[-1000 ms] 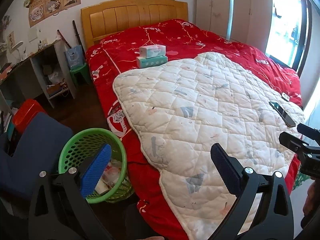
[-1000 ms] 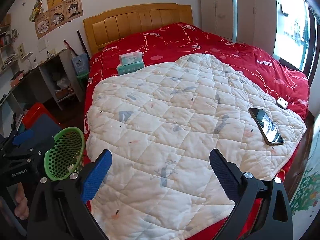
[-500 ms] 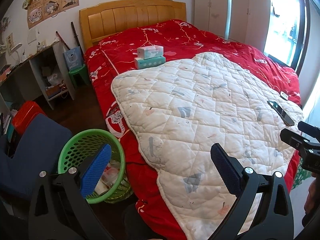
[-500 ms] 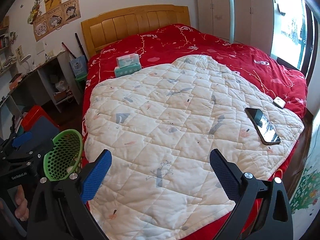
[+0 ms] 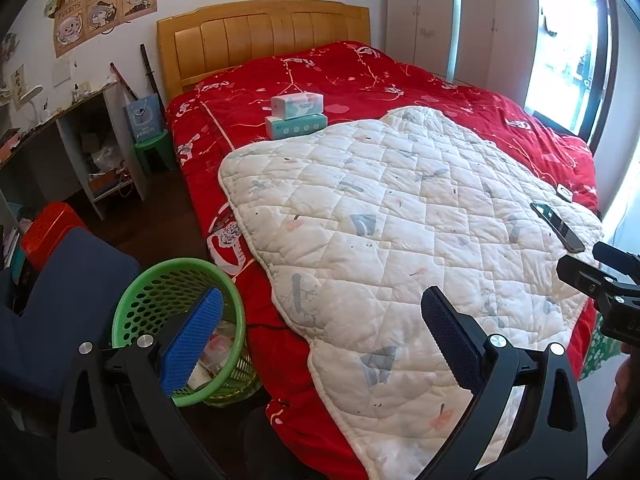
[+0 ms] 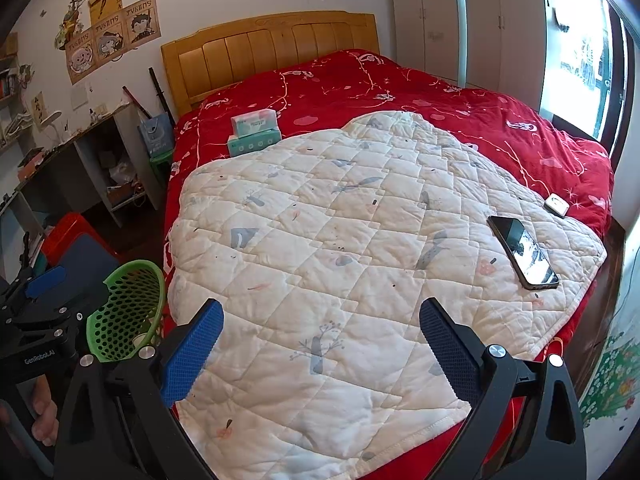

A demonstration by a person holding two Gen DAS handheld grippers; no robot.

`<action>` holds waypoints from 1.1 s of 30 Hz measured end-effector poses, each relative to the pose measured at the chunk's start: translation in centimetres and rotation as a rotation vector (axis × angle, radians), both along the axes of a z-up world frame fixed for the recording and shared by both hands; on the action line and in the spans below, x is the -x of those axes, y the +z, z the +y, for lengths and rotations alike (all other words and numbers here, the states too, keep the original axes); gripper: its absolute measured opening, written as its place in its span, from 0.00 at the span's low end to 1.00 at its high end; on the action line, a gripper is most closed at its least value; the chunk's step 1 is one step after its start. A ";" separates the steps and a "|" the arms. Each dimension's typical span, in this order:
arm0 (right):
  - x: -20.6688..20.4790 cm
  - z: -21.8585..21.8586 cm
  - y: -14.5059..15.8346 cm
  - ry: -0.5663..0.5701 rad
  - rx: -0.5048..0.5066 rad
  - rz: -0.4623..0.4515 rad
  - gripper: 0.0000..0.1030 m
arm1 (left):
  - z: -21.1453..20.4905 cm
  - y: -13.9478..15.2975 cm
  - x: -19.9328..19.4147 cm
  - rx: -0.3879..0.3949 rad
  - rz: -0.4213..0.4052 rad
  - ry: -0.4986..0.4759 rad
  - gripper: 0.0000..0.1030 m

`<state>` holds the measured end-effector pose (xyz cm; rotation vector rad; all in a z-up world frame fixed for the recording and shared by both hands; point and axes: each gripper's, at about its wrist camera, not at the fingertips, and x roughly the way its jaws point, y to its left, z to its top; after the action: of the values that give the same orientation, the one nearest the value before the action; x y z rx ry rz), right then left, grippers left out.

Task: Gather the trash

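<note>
A green perforated waste basket [image 5: 132,300] stands on the floor beside the bed's near left corner, with crumpled wrappers and paper [image 5: 218,350] inside; it also shows in the right wrist view [image 6: 124,316]. My left gripper [image 5: 320,344] is open and empty, held above the basket and the bed's edge. My right gripper [image 6: 320,344] is open and empty above the white quilted pad [image 6: 340,248]. The left gripper shows at the right view's left edge [image 6: 44,288]. No loose trash is visible on the bed.
Two stacked tissue packs [image 5: 297,116] lie on the red duvet [image 5: 360,76]. A phone [image 6: 522,252] and a small white device [image 6: 557,204] lie near the bed's right edge. A navy chair [image 5: 64,296], a red bin [image 5: 50,228] and a desk shelf [image 5: 100,152] stand left.
Both grippers have drifted slightly back and up, so the bed shifts a little in view. Both stay open and empty.
</note>
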<state>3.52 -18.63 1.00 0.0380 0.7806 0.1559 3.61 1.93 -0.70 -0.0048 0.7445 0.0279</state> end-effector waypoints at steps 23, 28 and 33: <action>0.1 0.1 0.1 0.002 -0.006 -0.009 0.93 | -0.1 0.3 0.1 0.009 -0.003 0.003 0.95; 0.1 0.1 0.0 0.001 -0.005 -0.008 0.93 | -0.2 0.2 0.1 0.017 -0.009 0.000 0.95; 0.1 0.0 -0.2 -0.001 -0.003 -0.005 0.93 | -0.2 0.0 -0.1 0.032 -0.002 -0.002 0.95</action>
<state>3.39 -18.61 0.84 0.0409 0.7750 0.1558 3.74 1.75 -0.68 -0.0345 0.7434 0.0143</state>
